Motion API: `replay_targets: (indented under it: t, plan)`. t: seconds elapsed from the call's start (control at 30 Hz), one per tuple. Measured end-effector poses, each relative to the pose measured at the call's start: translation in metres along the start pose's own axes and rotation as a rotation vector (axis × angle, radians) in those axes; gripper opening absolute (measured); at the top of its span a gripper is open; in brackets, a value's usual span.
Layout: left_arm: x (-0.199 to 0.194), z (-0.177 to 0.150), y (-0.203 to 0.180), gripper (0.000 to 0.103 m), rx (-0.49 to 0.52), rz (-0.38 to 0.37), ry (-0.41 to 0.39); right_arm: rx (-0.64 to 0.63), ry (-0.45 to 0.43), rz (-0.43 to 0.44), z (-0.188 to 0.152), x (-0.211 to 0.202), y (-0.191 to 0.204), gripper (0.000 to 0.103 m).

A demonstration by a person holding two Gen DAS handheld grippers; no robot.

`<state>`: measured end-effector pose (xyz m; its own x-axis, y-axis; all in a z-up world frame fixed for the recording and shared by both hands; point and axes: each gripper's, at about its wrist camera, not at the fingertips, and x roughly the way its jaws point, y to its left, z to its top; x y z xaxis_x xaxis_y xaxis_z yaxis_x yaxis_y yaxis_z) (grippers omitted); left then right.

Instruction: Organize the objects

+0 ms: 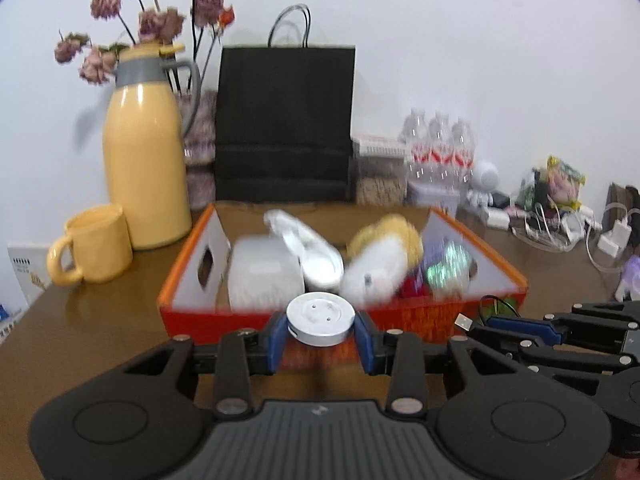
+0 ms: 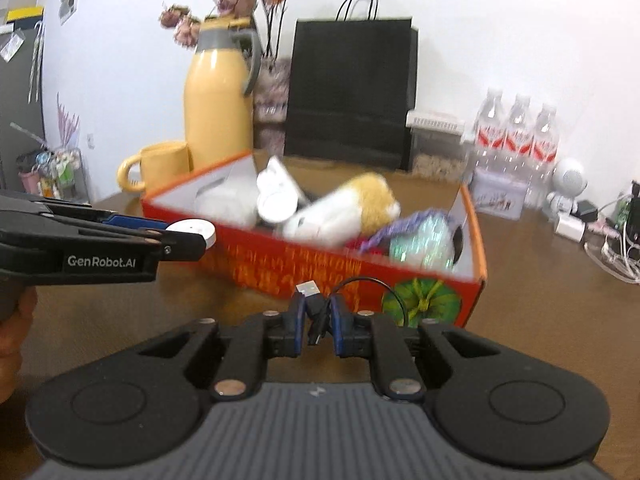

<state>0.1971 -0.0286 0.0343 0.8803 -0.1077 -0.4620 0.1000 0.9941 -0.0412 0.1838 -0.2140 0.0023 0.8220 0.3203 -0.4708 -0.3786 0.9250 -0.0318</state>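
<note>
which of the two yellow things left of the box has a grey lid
The tall yellow thermos jug, standing behind the short yellow mug; the mug is open-topped and all yellow.

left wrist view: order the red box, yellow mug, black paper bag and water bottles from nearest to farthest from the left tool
1. red box: straight ahead, just past the left tool, which grips a white round disc.
2. yellow mug: ahead to the left, beside the box's far left corner.
3. black paper bag and water bottles: at the back wall, bag centre, bottles right; too close to call.
</note>
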Motion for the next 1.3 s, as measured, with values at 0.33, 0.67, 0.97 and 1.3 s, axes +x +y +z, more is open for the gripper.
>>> replay_targets:
  t: [0.33,0.67,0.97,1.3]
  plan:
    - [0.04,0.058,0.006,0.035,-0.009,0.043,-0.076,0.032,-0.083,-0.066,0.053,0.036,-0.016,0.014]
    - [0.09,0.073,0.006,0.035,-0.002,0.058,-0.049,0.064,-0.082,-0.057,0.073,0.081,-0.038,0.014]
    - [0.107,0.073,0.007,0.103,0.04,0.12,-0.055,0.092,-0.033,-0.052,0.07,0.1,-0.053,0.054]
    - [0.079,0.071,0.022,0.103,-0.028,0.123,-0.032,0.088,-0.07,-0.079,0.069,0.079,-0.046,0.103]
